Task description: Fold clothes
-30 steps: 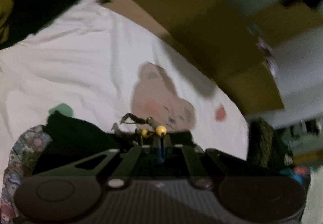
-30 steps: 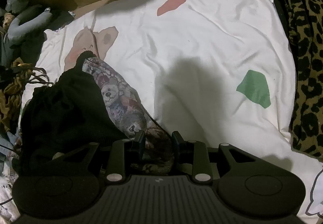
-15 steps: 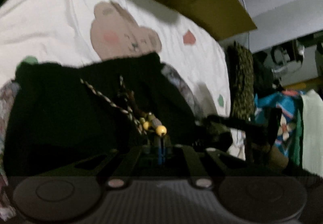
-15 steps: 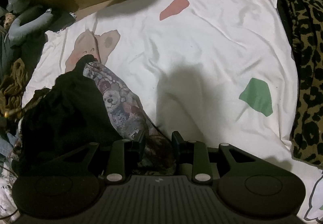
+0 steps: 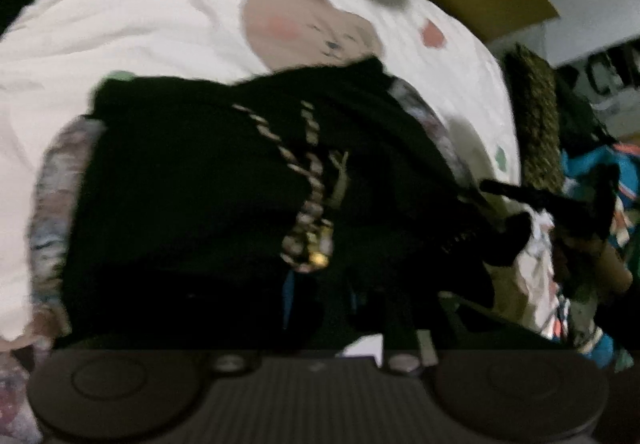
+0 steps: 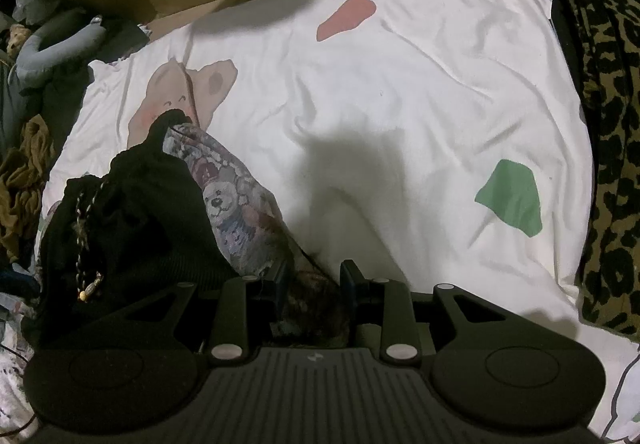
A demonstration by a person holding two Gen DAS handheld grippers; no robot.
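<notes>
Fabric bunches between the right gripper [image 6: 312, 280] fingers, clamped on the bear-print edge of the black garment [image 6: 132, 220] lying on the white bear-print sheet [image 6: 400, 92], while the left gripper [image 5: 320, 308] sinks into dark cloth, its jaws too buried and blurred to judge.

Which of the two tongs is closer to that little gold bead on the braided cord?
Left. The gold bead lies just ahead of the left tongs on the black garment. The right tongs grip the bear-print fabric, off to the bead's side.
</notes>
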